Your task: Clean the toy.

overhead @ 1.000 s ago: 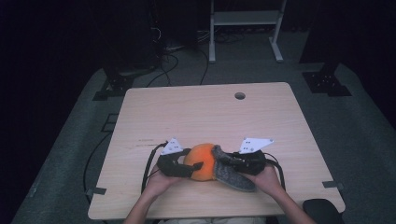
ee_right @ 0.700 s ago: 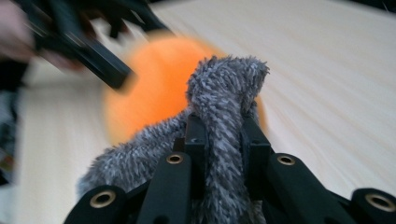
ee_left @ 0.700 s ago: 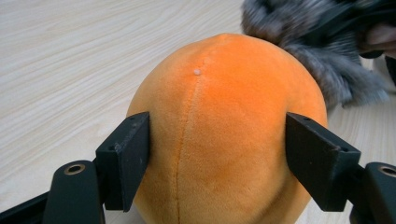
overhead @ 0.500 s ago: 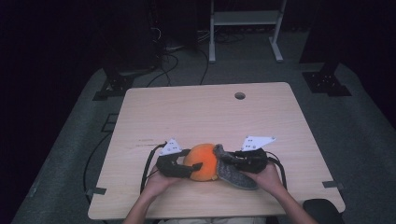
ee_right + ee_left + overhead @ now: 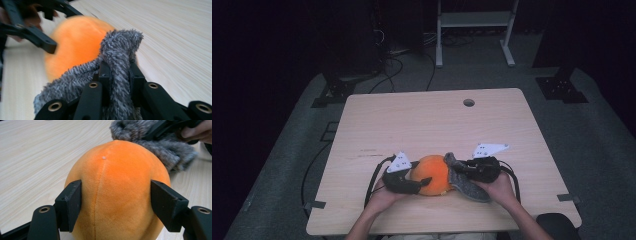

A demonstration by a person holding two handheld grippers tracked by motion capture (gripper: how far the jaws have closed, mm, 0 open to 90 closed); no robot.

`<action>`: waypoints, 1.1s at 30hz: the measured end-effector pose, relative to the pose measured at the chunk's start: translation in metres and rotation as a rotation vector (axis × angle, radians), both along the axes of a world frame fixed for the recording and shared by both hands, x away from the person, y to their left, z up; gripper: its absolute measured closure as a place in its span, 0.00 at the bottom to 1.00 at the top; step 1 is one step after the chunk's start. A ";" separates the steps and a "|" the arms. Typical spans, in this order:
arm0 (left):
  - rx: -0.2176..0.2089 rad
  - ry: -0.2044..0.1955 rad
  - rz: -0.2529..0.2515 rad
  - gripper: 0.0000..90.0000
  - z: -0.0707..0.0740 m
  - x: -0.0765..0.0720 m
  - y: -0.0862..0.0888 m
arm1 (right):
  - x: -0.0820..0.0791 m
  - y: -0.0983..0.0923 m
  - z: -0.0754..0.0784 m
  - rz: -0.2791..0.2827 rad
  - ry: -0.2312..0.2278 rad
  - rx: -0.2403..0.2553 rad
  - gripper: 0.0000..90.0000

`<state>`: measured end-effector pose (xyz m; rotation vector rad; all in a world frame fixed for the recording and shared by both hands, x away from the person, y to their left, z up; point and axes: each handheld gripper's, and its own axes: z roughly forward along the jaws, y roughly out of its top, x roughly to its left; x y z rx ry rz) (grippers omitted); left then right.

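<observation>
Orange plush ball (image 5: 432, 174) sat near the bench's (image 5: 432, 120) front edge, about mid-width, between both hands. Left gripper (image 5: 115, 202) had its jaws on either flank of the ball; they had just been closing, ball between them. In the left gripper view the pads looked to be at the plush or only barely denting it, so I couldn't call it a firm clamp. Right gripper (image 5: 119, 72) was clenched on a fold of the grey fuzzy cloth (image 5: 117, 57), fabric pinched tight between the jaws.

Key relation: cloth lay on the ball's right side, touching it, its raised edge lapping up against the plush. Ball straight ahead of the left jaws, seam running away from them over the top. Right hand (image 5: 499, 187) clearly nearer the cloth, left hand (image 5: 384, 192) the ball.

Hard to read: ball underside and the cloth's far end were hidden; ball blurred in the right gripper view.
</observation>
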<state>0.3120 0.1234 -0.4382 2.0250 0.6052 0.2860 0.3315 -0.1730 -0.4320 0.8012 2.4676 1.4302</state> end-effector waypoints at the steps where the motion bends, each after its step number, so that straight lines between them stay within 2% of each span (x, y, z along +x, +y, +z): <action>1: 0.010 -0.009 -0.006 0.32 0.001 -0.001 0.000 | 0.000 0.000 0.000 0.000 0.000 0.000 0.85; 2: 0.014 -0.017 -0.008 0.32 0.001 -0.002 -0.002 | 0.000 -0.001 0.000 -0.002 0.003 0.002 0.85; 3: 0.031 -0.026 -0.011 0.32 0.002 -0.003 -0.004 | -0.003 0.000 0.004 0.005 -0.010 0.019 0.85; 4: 0.035 -0.033 -0.013 0.32 0.002 -0.004 -0.004 | -0.006 0.003 0.006 0.022 -0.029 0.035 0.85; 5: 0.035 -0.033 -0.013 0.32 0.002 -0.004 -0.004 | -0.006 0.003 0.006 0.022 -0.029 0.035 0.85; 6: 0.037 -0.037 -0.014 0.32 0.002 -0.005 -0.005 | -0.010 0.007 0.011 0.052 -0.053 0.063 0.85; 7: 0.037 -0.037 -0.014 0.32 0.002 -0.005 -0.005 | -0.010 0.007 0.011 0.052 -0.053 0.063 0.85; 8: 0.040 -0.041 -0.017 0.32 0.002 -0.005 -0.005 | -0.009 0.009 0.010 0.049 -0.056 0.035 0.85; 12: 0.045 -0.053 -0.022 0.32 0.003 -0.006 -0.008 | -0.005 0.003 0.006 0.015 -0.025 0.003 0.85; 16: 0.061 -0.073 -0.030 0.32 0.003 -0.009 -0.011 | -0.011 0.006 0.011 0.051 -0.053 0.039 0.85; 17: 0.065 -0.077 -0.032 0.32 0.003 -0.010 -0.012 | -0.015 0.011 0.014 0.082 -0.066 0.060 0.85; 19: 0.073 -0.082 -0.033 0.32 0.004 -0.010 -0.012 | -0.015 0.014 0.014 0.073 -0.071 0.035 0.85; 21: 0.070 -0.080 -0.033 0.32 0.003 -0.010 -0.012 | -0.013 0.013 0.013 0.067 -0.064 0.031 0.85; 22: 0.067 -0.080 -0.034 0.32 0.003 -0.010 -0.012 | -0.011 0.009 0.010 0.040 -0.060 0.004 0.85; 24: 0.068 -0.083 -0.033 0.32 0.003 -0.010 -0.013 | -0.009 0.008 0.009 0.030 -0.062 -0.006 0.85; 25: 0.073 -0.083 -0.033 0.32 0.004 -0.010 -0.014 | -0.009 0.007 0.008 0.027 -0.050 0.003 0.85; 26: 0.083 -0.088 -0.039 0.32 0.004 -0.011 -0.014 | -0.010 0.009 0.009 0.035 -0.060 0.014 0.85; 28: 0.082 -0.089 -0.040 0.32 0.004 -0.011 -0.014 | -0.014 0.013 0.013 0.075 -0.071 0.055 0.85; 31: 0.077 -0.085 -0.045 0.29 0.004 -0.011 -0.014 | -0.016 0.017 0.015 0.094 -0.091 0.042 0.85; 32: 0.056 -0.067 -0.047 0.29 0.005 -0.010 -0.012 | -0.016 0.017 0.014 0.094 -0.089 0.033 0.85; 33: 0.024 -0.043 -0.050 0.22 0.006 -0.008 -0.011 | -0.013 0.014 0.011 0.084 -0.075 0.031 0.85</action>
